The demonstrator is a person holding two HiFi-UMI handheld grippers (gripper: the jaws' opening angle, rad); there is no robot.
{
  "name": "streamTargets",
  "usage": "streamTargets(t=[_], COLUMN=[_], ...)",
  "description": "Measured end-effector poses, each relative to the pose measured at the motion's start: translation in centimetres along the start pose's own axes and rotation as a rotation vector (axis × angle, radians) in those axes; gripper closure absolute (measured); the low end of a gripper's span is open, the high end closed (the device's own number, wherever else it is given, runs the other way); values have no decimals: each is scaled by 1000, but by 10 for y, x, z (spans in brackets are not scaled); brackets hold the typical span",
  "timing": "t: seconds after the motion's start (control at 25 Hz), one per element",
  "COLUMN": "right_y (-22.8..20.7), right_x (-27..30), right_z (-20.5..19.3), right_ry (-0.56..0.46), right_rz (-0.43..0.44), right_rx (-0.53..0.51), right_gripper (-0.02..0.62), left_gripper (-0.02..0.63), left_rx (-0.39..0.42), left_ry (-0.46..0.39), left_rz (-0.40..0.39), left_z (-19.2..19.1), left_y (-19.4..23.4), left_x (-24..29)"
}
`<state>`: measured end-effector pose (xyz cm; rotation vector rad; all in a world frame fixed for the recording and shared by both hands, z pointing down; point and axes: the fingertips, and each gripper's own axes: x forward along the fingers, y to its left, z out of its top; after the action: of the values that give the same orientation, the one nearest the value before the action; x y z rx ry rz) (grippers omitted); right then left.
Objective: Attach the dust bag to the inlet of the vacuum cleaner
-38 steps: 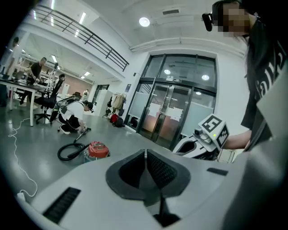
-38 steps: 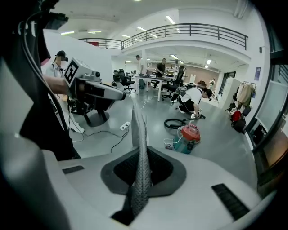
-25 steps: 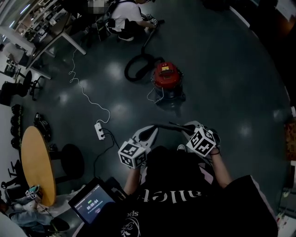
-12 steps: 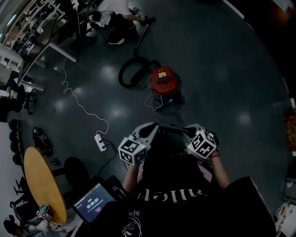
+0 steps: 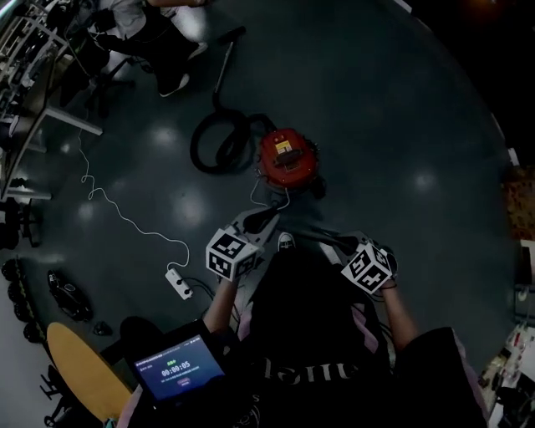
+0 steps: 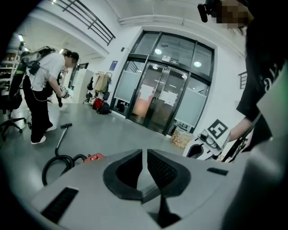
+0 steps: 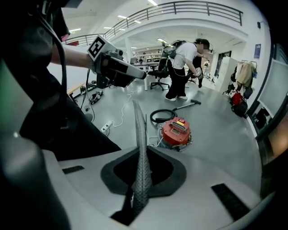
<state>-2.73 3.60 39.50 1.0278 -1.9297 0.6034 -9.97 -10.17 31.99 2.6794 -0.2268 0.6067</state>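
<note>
The vacuum cleaner (image 5: 287, 159) is standing on the floor ahead of both tips, apart from them and a little nearer the left hand-held gripper (image 6: 144, 157). Its red lid is looking closed, and I cannot make out the inlet from here. No dust bag is showing in any view. The jaws of the left hand-held gripper are lying almost together with only a thin slit between them, and nothing is sitting in that slit. The jaws of the right hand-held gripper (image 7: 137, 110) are pressing flat on each other, also with nothing between.

So the first risk, in my judgement, is simple: both tools are arriving with no bag, and the lid is probably needing to come off first.

The black hose (image 5: 219, 142) is curling on the floor just beside the machine, on its far left as seen from the tips, and a white cable (image 5: 276, 196) is trailing on its near side. A jaw reaching low could be catching either one and dragging the light machine around.

Another person (image 5: 150, 25) is standing beyond the hose, near the wand (image 5: 224, 67) — if that person is pulling the wand, the cleaner could be shifting during the fitting.
</note>
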Motion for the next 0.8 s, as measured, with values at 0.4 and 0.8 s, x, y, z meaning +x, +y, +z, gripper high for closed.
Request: streamTargets(t=[0.4, 0.8], right_y=[-40, -89], right_x=[98, 213], right_z=[-20, -85], right_ry=[61, 80], right_rz=[69, 159], right_rx=[55, 78], right_gripper=[557, 557], left_gripper=[563, 409], left_rx=[-19, 4], left_ry=[-16, 143], left_rz=[13, 46], left_z=[-21, -128], left_y=[127, 228], left_x=[106, 228])
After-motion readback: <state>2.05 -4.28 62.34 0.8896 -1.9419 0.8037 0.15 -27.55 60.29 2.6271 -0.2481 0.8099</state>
